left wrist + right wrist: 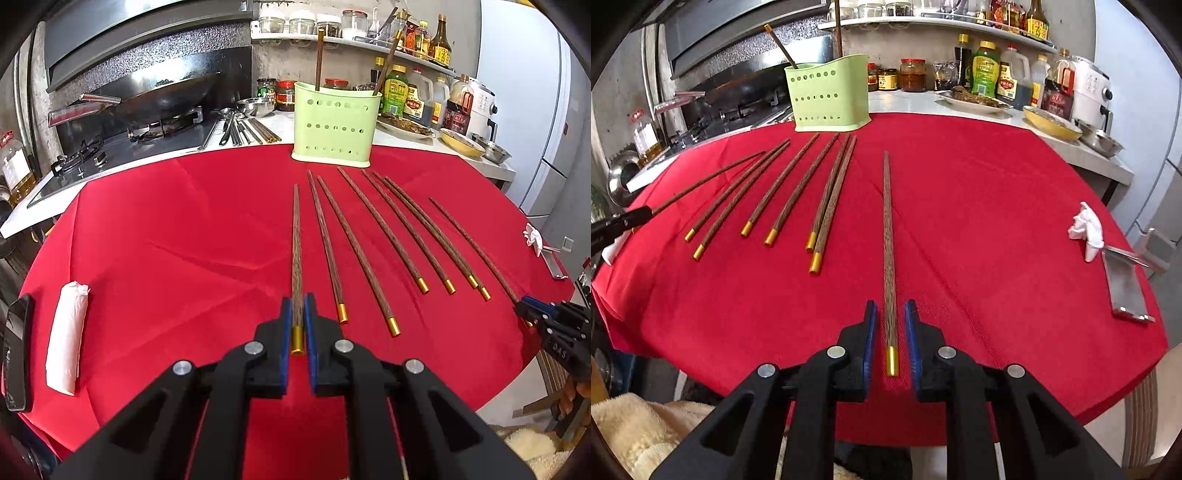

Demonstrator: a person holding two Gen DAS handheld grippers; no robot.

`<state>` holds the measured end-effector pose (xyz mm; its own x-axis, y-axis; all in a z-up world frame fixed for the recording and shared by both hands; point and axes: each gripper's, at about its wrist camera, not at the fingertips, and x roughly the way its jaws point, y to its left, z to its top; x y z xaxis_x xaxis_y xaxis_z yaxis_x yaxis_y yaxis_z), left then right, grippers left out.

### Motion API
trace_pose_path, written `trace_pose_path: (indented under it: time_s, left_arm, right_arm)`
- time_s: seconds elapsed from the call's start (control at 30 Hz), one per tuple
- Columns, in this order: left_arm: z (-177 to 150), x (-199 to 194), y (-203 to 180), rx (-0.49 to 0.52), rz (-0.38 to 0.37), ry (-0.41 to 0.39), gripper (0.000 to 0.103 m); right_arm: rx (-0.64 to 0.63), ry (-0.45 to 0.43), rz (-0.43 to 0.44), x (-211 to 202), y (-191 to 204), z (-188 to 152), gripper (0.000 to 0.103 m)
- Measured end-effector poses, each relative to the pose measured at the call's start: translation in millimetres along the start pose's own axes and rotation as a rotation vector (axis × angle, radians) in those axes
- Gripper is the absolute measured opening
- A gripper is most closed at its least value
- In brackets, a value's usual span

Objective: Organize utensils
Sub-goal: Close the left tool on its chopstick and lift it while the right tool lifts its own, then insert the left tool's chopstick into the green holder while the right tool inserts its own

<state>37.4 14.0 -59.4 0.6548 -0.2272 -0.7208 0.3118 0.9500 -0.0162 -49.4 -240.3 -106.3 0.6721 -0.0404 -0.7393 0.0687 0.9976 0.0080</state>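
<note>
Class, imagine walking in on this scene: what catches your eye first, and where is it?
The red cloth fills the table, with brown gold-capped chopsticks fanned across it. Behind them stands a green holder with two chopsticks already in it. Each gripper has one chopstick between its fingers: the left gripper closed on its own, the right gripper open around another.

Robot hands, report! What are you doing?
Left gripper shut on leftmost chopstick. Right gripper open, straddling rightmost chopstick. Green holder path unobstructed.
</note>
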Motion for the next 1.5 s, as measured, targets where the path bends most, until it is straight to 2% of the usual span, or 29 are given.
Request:
trace_pose_path:
  time_s: [0.1, 0.13, 0.3, 0.43, 0.57, 0.73, 0.83, 1.13, 1.23, 1.37, 1.5]
  left_arm:
    - [-1.2, 0.5, -1.0, -0.001, -0.002, 0.001, 0.007]
    - [-1.4, 0.6, -0.9, -0.002, -0.002, 0.001, 0.007]
    - [2.0, -12.1, 2.0, 0.001, -0.009, -0.038, 0.007]
    - [12.7, -41.4, 6.3, -0.005, -0.023, -0.160, 0.007]
    - [29.6, -68.7, 7.8, -0.001, -0.023, -0.268, 0.007]
    - [57.4, -89.1, 9.2, 0.015, -0.009, -0.349, 0.007]
    - [77.9, -99.6, 13.6, 0.015, -0.006, -0.391, 0.007]
    - [127.9, -84.3, 21.5, 0.006, -0.025, -0.407, 0.007]
    - [135.0, -76.1, 24.0, 0.005, 0.002, -0.418, 0.007]
    - [134.6, -62.8, 24.2, 0.014, 0.032, -0.393, 0.007]
    - [117.7, -32.1, 23.8, 0.020, 0.043, -0.297, 0.007]
  right_arm:
    - [-0.017, -0.019, -0.017, -5.4, 2.8, -7.8, 0.015]
    - [-0.017, -0.024, -0.010, -5.8, 3.4, -8.4, 0.006]
    - [-0.005, -0.125, 0.005, -25.8, 5.3, 6.2, 0.007]
    - [-0.005, -0.253, 0.015, -54.4, 4.7, 32.6, 0.007]
    - [0.007, -0.343, 0.044, -74.8, 0.4, 60.1, 0.007]
    - [0.021, -0.436, 0.080, -97.0, -6.2, 101.0, 0.006]
    - [0.008, -0.478, 0.065, -105.8, -9.1, 127.7, 0.006]
    - [-0.003, -0.482, 0.079, -89.6, -10.2, 195.4, 0.007]
    - [-0.008, -0.478, 0.073, -81.1, -8.7, 209.1, 0.007]
    - [-0.023, -0.446, 0.062, -60.4, -4.5, 212.1, 0.007]
    - [-0.038, -0.355, 0.065, -24.5, 1.6, 197.6, 0.007]
